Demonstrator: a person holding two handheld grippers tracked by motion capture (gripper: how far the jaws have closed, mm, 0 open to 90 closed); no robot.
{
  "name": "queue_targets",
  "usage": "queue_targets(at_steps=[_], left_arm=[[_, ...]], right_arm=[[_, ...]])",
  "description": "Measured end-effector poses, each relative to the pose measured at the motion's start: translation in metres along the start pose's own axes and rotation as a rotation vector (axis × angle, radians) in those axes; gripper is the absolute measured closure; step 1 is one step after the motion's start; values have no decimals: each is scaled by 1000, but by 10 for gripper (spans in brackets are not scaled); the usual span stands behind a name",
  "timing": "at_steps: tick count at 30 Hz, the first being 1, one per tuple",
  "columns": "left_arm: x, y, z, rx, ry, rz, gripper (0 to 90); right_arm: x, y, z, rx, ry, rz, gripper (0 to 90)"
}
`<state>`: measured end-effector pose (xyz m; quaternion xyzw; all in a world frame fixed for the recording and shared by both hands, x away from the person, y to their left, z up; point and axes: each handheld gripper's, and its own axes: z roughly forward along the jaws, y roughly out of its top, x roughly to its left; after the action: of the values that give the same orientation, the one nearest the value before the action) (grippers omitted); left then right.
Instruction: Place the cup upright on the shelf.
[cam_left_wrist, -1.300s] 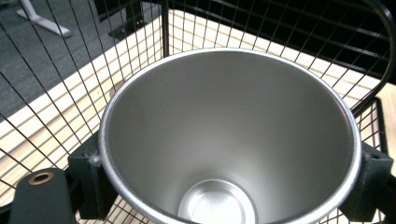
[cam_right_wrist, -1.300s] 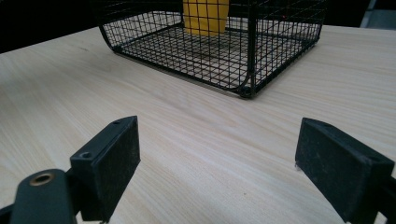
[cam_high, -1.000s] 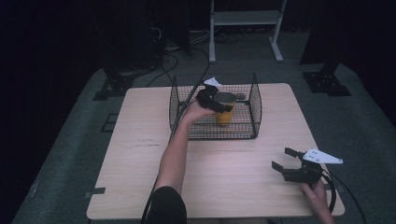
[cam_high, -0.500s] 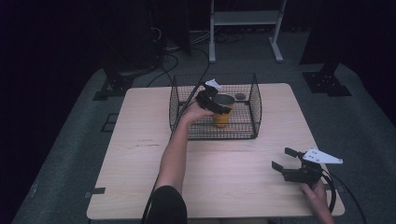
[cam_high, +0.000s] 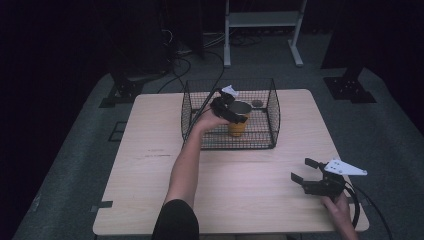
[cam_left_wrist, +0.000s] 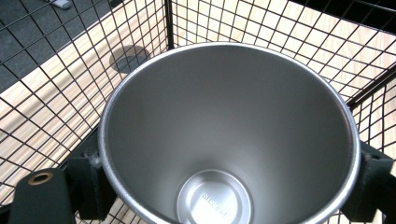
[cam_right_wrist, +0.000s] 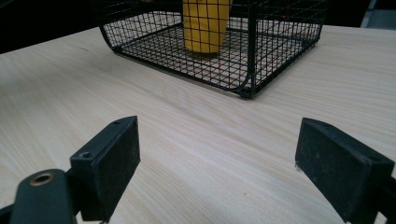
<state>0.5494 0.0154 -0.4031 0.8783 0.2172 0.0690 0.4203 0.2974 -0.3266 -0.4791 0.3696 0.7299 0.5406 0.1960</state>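
Pale wood forms the table (cam_high: 150, 165), on which a black wire basket (cam_high: 272, 120) is set toward the far edge. Inside the basket a yellow cup (cam_high: 238, 126) with a steel lining is stood upright, and its rim is clasped on both sides by the left gripper (cam_high: 231, 111). Near the front right corner, the right gripper (cam_high: 304, 170) is held with jaws spread wide, nothing between them.
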Motion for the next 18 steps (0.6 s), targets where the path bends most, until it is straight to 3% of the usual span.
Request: queue_targets(at_steps=[18], left_arm=[[-3,-1,-3,14,-6,14,67]], right_arm=[[0,0,0,1,1,-1,129]])
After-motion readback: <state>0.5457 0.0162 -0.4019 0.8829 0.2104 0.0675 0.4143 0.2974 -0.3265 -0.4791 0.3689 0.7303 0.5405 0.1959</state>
